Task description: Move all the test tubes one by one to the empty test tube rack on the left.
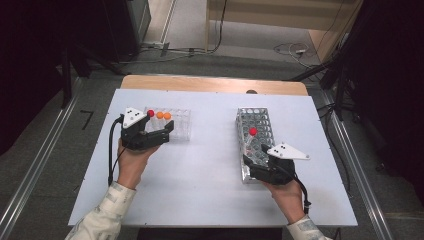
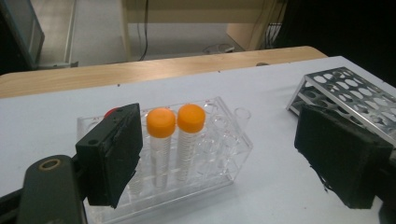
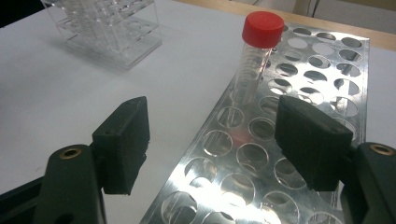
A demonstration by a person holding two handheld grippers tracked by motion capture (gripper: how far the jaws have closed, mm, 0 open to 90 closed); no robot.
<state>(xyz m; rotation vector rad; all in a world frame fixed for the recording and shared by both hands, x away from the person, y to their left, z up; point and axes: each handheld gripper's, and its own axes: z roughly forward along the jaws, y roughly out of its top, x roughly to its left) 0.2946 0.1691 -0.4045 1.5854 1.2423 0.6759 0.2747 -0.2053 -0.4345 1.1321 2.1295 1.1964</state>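
Observation:
A clear plastic rack (image 1: pixel 176 128) at the left holds a red-capped tube (image 1: pixel 150 113) and two orange-capped tubes (image 1: pixel 163 115). My left gripper (image 1: pixel 159 131) stands open just in front of it. In the left gripper view, the orange caps (image 2: pixel 161 122) rise beyond the wide jaws and the red cap (image 2: pixel 110 112) peeks from behind the left jaw. At the right, a perforated metal rack (image 1: pixel 265 120) holds one red-capped tube (image 1: pixel 253 131). My right gripper (image 1: pixel 256 159) hovers open over this rack's near end, with the tube (image 3: pixel 259 46) standing ahead of the jaws.
The white tabletop (image 1: pixel 210 165) lies bare between the two racks. A wooden strip (image 1: pixel 215 83) runs along the table's far edge. Cables (image 1: pixel 290 50) trail on the floor beyond. Dark stands flank both sides of the table.

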